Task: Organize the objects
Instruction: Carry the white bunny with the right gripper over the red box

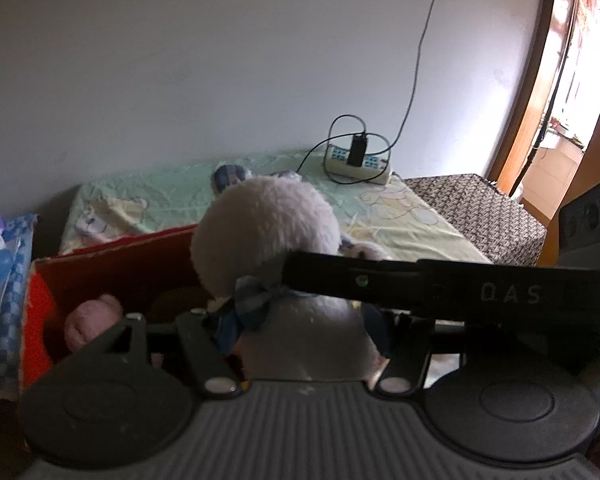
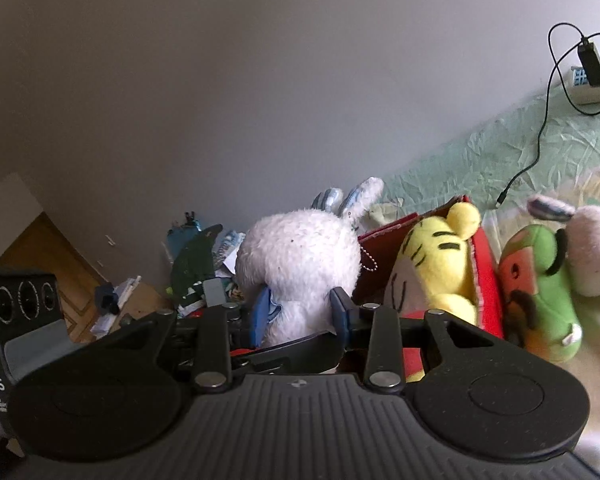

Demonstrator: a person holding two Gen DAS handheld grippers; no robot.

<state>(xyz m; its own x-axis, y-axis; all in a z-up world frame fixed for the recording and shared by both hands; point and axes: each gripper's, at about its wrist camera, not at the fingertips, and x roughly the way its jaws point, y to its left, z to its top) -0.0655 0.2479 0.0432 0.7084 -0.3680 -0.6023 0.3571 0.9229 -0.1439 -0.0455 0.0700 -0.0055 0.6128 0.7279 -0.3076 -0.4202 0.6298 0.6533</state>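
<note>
Both your grippers [image 1: 296,320] [image 2: 300,312] clench white plush rabbits [image 1: 268,232] [image 2: 300,264] — carrying stage; next, release over the red box [image 1: 112,268].

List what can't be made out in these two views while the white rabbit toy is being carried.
- Inside of the red box: left wrist view, mostly dark and hidden behind the white rabbit toy and left tool; only a pink toy shows.
- Rabbit's face: turned away in both views.
- Yellow tiger toy: right wrist view, lower body covered by the right tool.
- Clutter pile: right wrist view, too small and blurred.
</note>
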